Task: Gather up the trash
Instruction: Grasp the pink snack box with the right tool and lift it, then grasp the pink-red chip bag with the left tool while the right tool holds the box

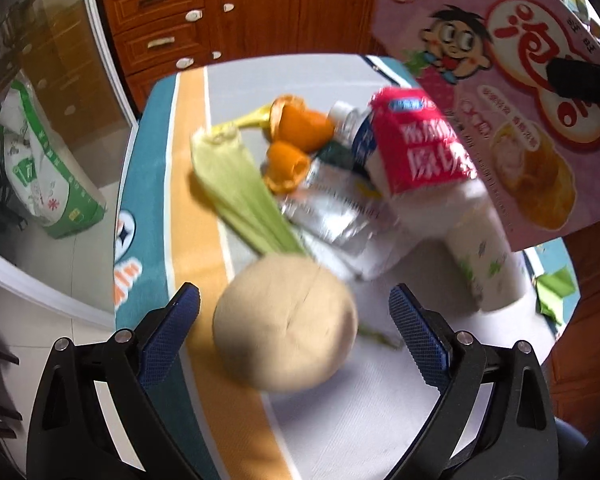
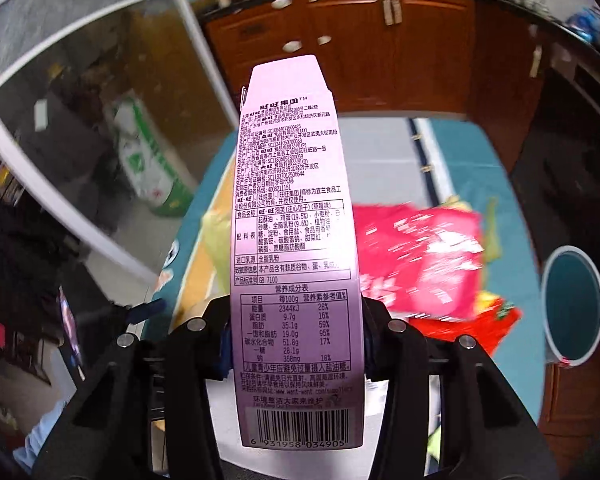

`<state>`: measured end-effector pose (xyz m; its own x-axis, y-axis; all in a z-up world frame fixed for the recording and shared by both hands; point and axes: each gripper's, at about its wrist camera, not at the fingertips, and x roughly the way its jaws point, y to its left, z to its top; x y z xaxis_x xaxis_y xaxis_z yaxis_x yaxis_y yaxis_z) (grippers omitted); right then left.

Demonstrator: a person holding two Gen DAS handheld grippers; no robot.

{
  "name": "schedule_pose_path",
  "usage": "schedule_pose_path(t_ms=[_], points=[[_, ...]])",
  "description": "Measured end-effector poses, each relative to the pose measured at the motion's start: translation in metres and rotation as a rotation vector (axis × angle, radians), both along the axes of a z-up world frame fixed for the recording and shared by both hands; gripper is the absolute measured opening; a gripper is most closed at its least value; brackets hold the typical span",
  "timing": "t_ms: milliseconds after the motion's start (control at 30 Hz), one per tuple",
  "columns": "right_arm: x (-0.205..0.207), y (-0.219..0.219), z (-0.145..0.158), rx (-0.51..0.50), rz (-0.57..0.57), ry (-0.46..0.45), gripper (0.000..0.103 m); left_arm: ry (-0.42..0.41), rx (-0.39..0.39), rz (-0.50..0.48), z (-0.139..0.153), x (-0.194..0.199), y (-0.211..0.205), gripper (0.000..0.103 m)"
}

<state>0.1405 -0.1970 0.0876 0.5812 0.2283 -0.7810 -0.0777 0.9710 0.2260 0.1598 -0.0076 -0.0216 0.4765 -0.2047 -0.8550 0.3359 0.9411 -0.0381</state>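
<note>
My right gripper point(image 2: 296, 332) is shut on a pink snack box point(image 2: 294, 240) and holds it upright above the table; the box also shows in the left wrist view point(image 1: 500, 80) at the upper right. My left gripper point(image 1: 294, 312) is open, its jaws on either side of a round beige vegetable root point(image 1: 286, 324) on the table. Behind it lie a celery stalk point(image 1: 240, 192), orange peels point(image 1: 296, 140), a silver foil pack point(image 1: 340, 216) and a red-and-white bottle point(image 1: 432, 184). Red snack bags point(image 2: 416, 256) lie right of the box.
The table has a teal, orange and grey cloth point(image 1: 152, 208). A teal bin point(image 2: 572, 308) stands at the table's right edge. Wooden cabinets point(image 1: 240, 12) are behind. A green-and-white sack point(image 1: 48, 176) sits on the floor behind a glass door at the left.
</note>
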Motion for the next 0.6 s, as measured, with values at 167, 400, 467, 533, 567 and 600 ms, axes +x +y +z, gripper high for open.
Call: schedule_pose_path(t_ms=[167,400,467,533,567,600], points=[[0.008,-0.031,0.01,0.007,-0.049,-0.003,0.044,0.007,-0.015,-0.035,0.006,0.017,-0.022,0.096],[0.018,-0.059,0.022,0.005,-0.089,-0.02,0.044,0.042,-0.041,-0.137,0.01,0.046,-0.068,0.096],[0.021,-0.068,0.023,0.008,-0.098,-0.018,0.044,0.052,-0.047,-0.167,0.007,0.052,-0.078,0.096],[0.024,-0.076,0.022,0.006,-0.107,-0.011,0.044,0.068,-0.062,-0.187,0.004,0.062,-0.087,0.096],[0.027,-0.079,0.021,0.004,-0.112,-0.009,0.044,0.08,-0.077,-0.198,0.002,0.068,-0.092,0.096],[0.028,-0.082,0.02,0.003,-0.115,-0.008,0.044,0.087,-0.09,-0.204,-0.001,0.074,-0.095,0.096]])
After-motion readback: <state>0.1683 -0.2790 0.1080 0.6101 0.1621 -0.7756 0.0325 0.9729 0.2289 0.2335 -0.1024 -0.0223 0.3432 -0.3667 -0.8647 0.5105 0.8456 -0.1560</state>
